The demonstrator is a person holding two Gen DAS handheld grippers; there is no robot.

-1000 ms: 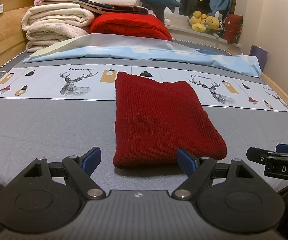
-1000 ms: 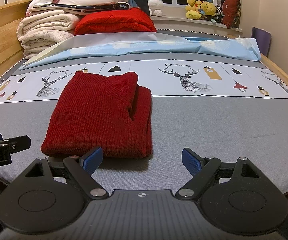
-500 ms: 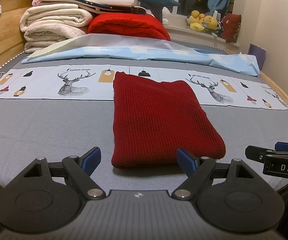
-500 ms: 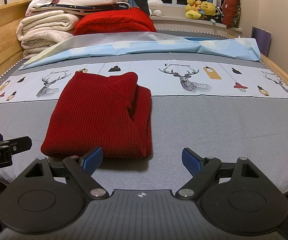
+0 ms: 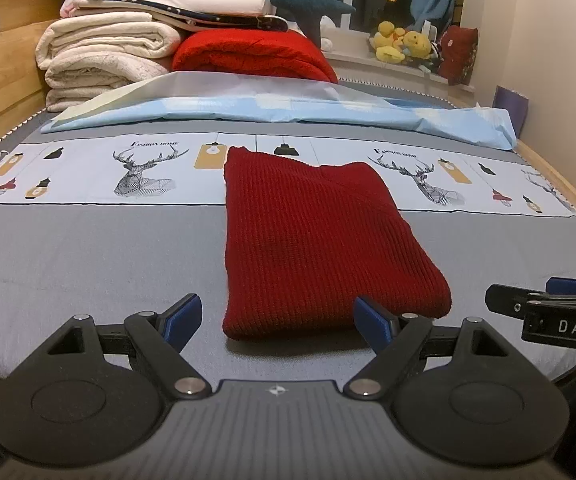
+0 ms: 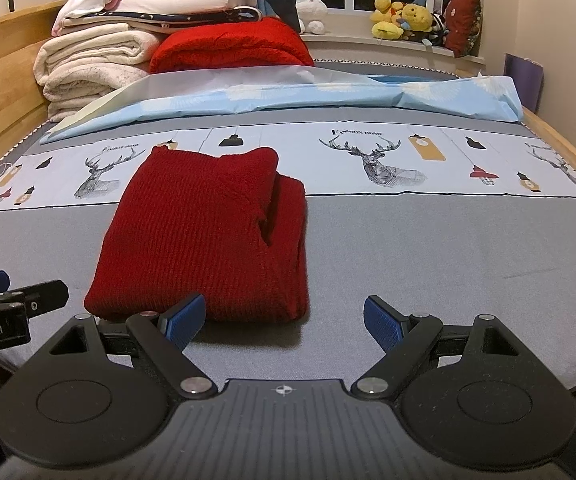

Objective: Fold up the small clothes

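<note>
A dark red knit sweater [image 5: 319,240] lies folded into a flat rectangle on the grey bed sheet [image 5: 88,256]; it also shows in the right wrist view [image 6: 208,232], with stacked layers along its right side. My left gripper [image 5: 276,320] is open and empty, just short of the sweater's near edge. My right gripper [image 6: 284,318] is open and empty, near the sweater's near right corner. Each gripper shows at the edge of the other's view.
A printed deer strip [image 5: 144,168] crosses the bed behind the sweater. A light blue duvet [image 5: 288,108], folded white blankets [image 5: 104,60] and a red blanket [image 5: 248,52] lie at the head. Wooden bed rails [image 5: 4,92] run along both sides. Plush toys [image 6: 403,20] sit on the windowsill.
Both grippers stay open and nearly still; the left wrist view has shifted very slightly. The sweater has not moved.
</note>
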